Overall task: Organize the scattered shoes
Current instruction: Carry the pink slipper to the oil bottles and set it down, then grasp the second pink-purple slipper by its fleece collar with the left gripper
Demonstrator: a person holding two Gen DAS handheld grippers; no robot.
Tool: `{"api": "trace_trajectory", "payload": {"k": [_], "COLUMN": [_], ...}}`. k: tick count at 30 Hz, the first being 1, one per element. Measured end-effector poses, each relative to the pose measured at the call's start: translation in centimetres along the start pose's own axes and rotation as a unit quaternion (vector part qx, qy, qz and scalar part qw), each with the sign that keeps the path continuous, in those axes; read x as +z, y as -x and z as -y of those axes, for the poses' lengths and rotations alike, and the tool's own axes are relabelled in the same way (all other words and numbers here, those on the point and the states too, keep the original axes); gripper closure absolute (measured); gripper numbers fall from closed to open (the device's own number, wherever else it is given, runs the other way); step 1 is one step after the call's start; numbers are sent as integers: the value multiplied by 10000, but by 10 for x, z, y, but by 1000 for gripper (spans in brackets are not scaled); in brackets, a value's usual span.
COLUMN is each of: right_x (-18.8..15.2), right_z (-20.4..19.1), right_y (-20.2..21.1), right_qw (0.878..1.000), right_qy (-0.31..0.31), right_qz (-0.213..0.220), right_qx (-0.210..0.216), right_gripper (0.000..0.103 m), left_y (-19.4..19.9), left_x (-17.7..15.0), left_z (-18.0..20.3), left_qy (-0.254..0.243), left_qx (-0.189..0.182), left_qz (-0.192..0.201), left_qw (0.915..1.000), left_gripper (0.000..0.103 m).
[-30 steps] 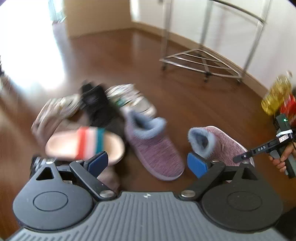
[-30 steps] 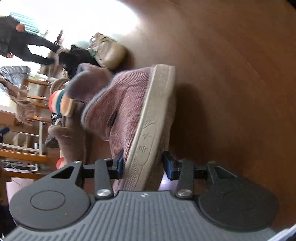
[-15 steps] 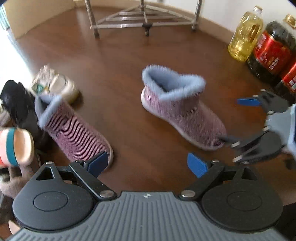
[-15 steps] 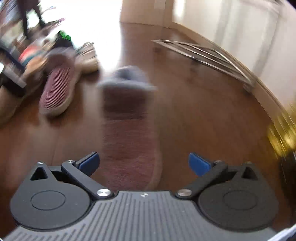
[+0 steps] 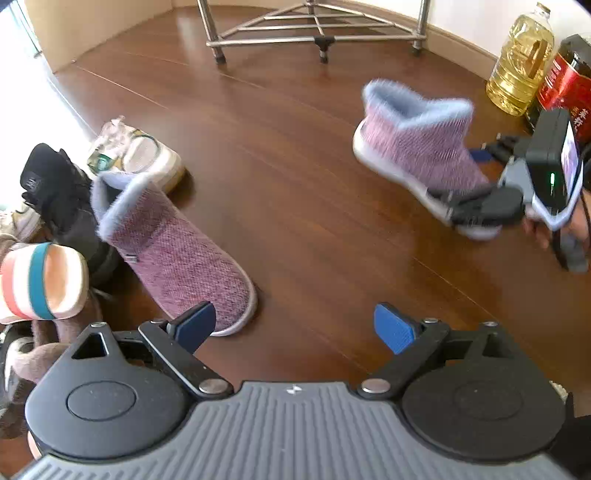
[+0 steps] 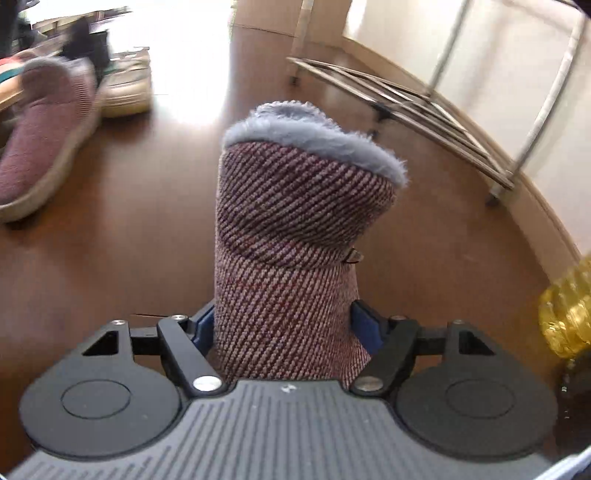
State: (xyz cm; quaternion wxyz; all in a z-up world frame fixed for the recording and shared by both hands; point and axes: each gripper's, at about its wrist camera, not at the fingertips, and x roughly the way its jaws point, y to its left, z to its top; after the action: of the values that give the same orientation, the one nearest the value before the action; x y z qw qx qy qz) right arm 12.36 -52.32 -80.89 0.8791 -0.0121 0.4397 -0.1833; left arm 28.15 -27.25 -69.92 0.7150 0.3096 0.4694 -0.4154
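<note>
Purple knit with a grey-blue fleece cuff, the held boot [image 6: 295,236] sits toe-first between the blue pads of the right tongs [image 6: 288,328], which are closing on its toe, both pads against the fabric. In the left wrist view that boot [image 5: 417,147] appears tilted above the wooden floor [image 5: 295,184], toward the floor's far right side, near a yellow oil bottle [image 5: 521,62] and a dark bottle [image 5: 569,74] by the wall. The left tongs [image 5: 291,326] stand wide open with nothing between them, just above the bare floor. The matching boot [image 5: 177,251] lies on the floor at the left, beside a pile holding a cream sneaker [image 5: 140,151], a black shoe [image 5: 55,192] and a striped slide [image 5: 40,280]. A metal rack [image 5: 314,29] stands by the far wall.
</note>
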Motion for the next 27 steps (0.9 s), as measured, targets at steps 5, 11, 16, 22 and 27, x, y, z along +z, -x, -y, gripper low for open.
{"api": "trace_trajectory", "payload": {"k": [5, 11, 16, 22, 27], "right_x": [-17, -43, -72, -83, -83], "right_z": [31, 39, 53, 50, 44], "right_y": [2, 18, 44, 51, 48], "right_qw": [9999, 9997, 9993, 9991, 9985], "right_qy": [88, -43, 160, 22, 28], "right_qz": [-116, -210, -332, -396, -468], "right_qx": [-84, -129, 44, -179, -295], "right_gripper": [36, 38, 38, 38, 30], "left_y": [-12, -21, -29, -36, -35], "left_x": [3, 3, 3, 3, 4], "left_z": [12, 23, 30, 36, 37], "left_qy": [-137, -301, -416, -513, -529], "left_qx": [-58, -83, -133, -166, -136], "left_qz": [-81, -186, -221, -252, -154], "left_qw": [9999, 9993, 9988, 9982, 9984], "left_gripper": [8, 8, 8, 8, 8]}}
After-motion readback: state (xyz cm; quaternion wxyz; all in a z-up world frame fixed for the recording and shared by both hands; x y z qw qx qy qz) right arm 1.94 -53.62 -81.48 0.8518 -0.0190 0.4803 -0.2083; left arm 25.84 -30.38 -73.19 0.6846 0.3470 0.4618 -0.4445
